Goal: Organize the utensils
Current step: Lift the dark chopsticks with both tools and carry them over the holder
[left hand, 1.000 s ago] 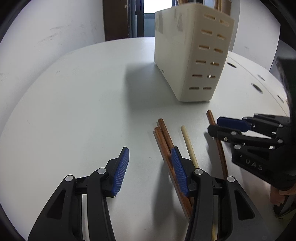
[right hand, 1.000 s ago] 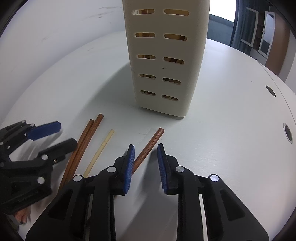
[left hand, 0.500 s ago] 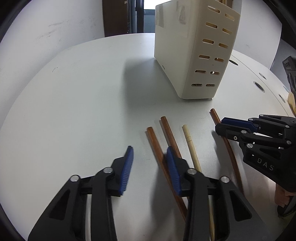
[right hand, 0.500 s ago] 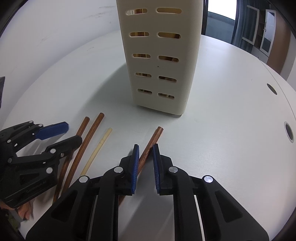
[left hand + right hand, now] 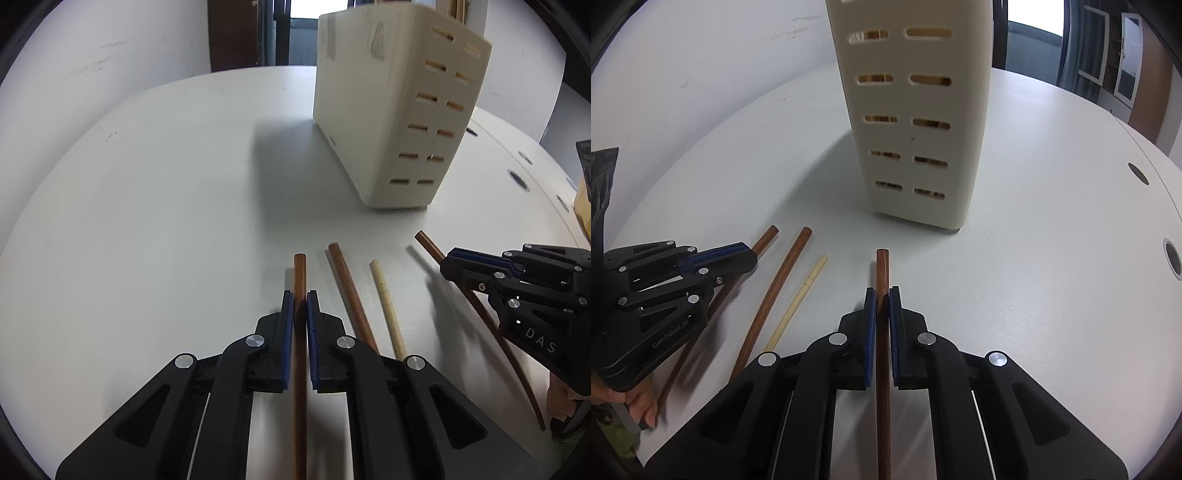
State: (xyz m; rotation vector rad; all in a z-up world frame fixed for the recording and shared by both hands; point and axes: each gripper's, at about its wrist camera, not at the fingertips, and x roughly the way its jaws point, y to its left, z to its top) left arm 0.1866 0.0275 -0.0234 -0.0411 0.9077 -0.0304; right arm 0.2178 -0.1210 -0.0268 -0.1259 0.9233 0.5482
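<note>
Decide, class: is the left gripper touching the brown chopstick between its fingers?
Touching. The left wrist view shows the left gripper with both blue pads pressed against the brown chopstick.

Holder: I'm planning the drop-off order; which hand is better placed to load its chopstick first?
Right, probably. The right gripper is shut on a brown chopstick pointing straight at the holder ahead. The left gripper, shut on another chopstick, has the holder off to its right.
</note>
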